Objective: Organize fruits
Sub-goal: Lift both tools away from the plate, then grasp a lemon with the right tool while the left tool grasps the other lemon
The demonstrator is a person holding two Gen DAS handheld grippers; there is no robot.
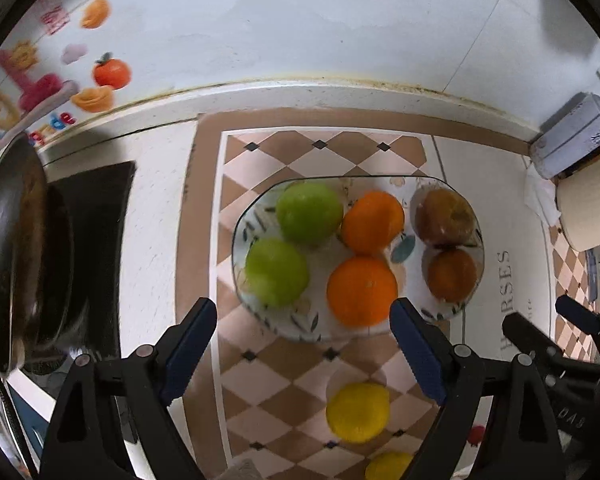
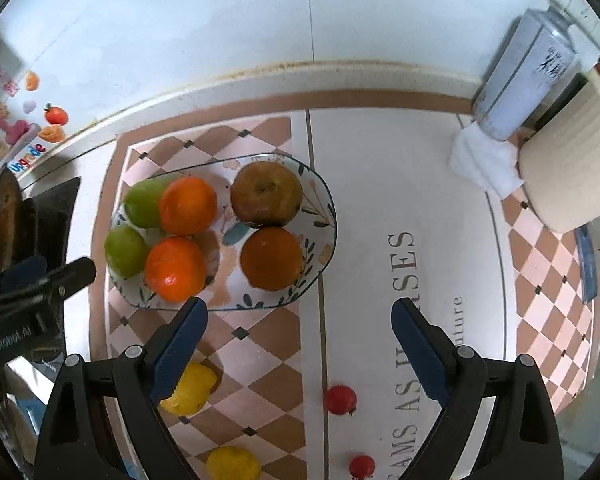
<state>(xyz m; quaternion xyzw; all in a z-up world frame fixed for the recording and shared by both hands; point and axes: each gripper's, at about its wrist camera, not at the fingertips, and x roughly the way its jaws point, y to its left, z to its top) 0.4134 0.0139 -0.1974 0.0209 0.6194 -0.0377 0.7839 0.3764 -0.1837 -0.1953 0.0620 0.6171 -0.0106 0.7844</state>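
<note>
A patterned plate (image 1: 256, 208) (image 2: 324, 196) on the checked mat holds two green apples (image 1: 309, 213) (image 2: 125, 250), two bright oranges (image 1: 362, 291) (image 2: 175, 266), a brownish apple (image 1: 444, 216) (image 2: 266, 193) and a darker orange (image 1: 451, 274) (image 2: 272, 258). Two lemons (image 1: 357, 412) (image 2: 190, 390) lie on the mat nearer me, and two small red fruits (image 2: 341, 400) sit right of them. My left gripper (image 1: 302, 322) hangs open above the plate's near edge with nothing between its fingers. Over the mat beside the plate, my right gripper (image 2: 300, 322) is open and empty too.
A dark pan (image 1: 16, 248) on a black hob stands at the left. At the right are a clear jar (image 2: 528, 80), a folded white cloth (image 2: 482, 164) and a cream container (image 2: 572, 172). The tiled wall runs behind the counter edge.
</note>
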